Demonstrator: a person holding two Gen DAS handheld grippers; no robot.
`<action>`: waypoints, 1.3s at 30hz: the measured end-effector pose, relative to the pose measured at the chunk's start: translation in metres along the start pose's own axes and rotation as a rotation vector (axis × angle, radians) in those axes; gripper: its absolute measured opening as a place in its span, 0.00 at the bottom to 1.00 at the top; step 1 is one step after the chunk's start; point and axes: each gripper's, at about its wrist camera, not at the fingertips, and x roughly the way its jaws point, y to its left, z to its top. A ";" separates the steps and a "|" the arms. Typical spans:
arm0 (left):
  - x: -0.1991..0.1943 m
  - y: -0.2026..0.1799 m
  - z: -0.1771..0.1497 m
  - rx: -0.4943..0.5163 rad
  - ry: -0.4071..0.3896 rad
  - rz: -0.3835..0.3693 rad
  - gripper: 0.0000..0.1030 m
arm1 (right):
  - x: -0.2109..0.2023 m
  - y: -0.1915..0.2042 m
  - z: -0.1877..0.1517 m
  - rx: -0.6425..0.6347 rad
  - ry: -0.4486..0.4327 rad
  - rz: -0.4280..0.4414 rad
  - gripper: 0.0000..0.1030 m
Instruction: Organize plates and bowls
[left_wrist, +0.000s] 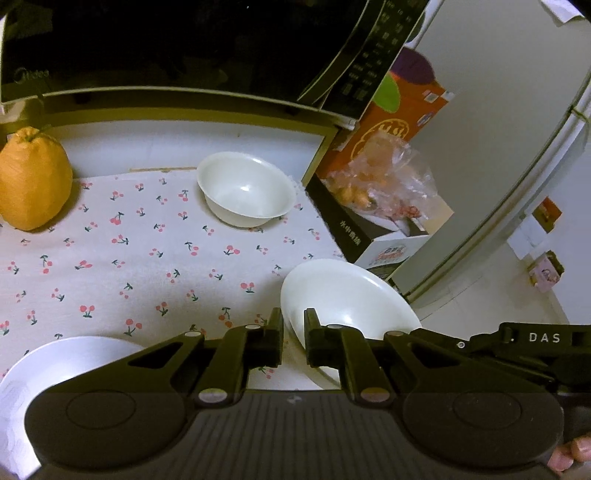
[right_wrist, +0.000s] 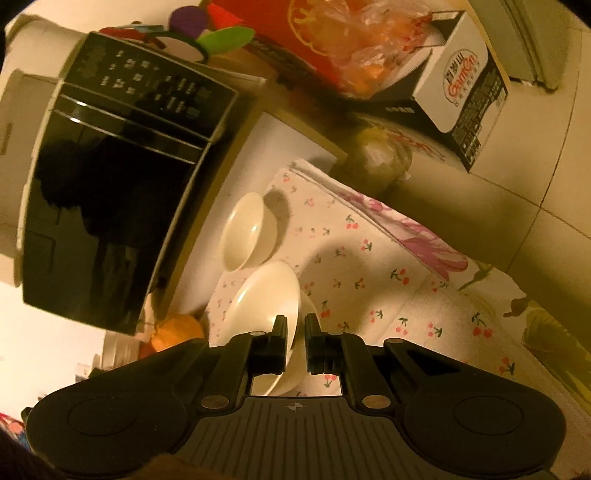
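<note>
Left wrist view: left gripper (left_wrist: 293, 325) jaws clamp the rim of a tilted white ceramic bowl (left_wrist: 347, 295) near the table's right edge. Right gripper (right_wrist: 295, 328) jaws pinch the same bowl. Next, probably nesting it into the second white bowl (left_wrist: 245, 188) at the back edge.

The cloth (left_wrist: 147, 258) is white with small red cherries on green stems. The far bowl (left_wrist: 246, 189), the near bowl (left_wrist: 347, 295) and the plate (left_wrist: 62, 362) at near left are plain white. The fruit (left_wrist: 33, 184) at far left is orange. The microwave (left_wrist: 166, 48) is glossy black. The box (left_wrist: 399, 122) at right is orange-red with green and purple patches. Both grippers (left_wrist: 293, 343) (right_wrist: 295, 347) are matte black.
</note>
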 end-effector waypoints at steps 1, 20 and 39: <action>-0.004 -0.001 0.000 0.003 -0.003 -0.005 0.10 | -0.002 0.000 -0.001 -0.001 0.004 0.000 0.09; -0.045 -0.013 -0.037 -0.056 -0.035 -0.050 0.10 | -0.045 0.003 -0.020 -0.046 0.033 0.010 0.11; -0.052 -0.029 -0.072 -0.041 0.042 -0.054 0.10 | -0.085 -0.009 -0.032 -0.044 0.097 -0.003 0.11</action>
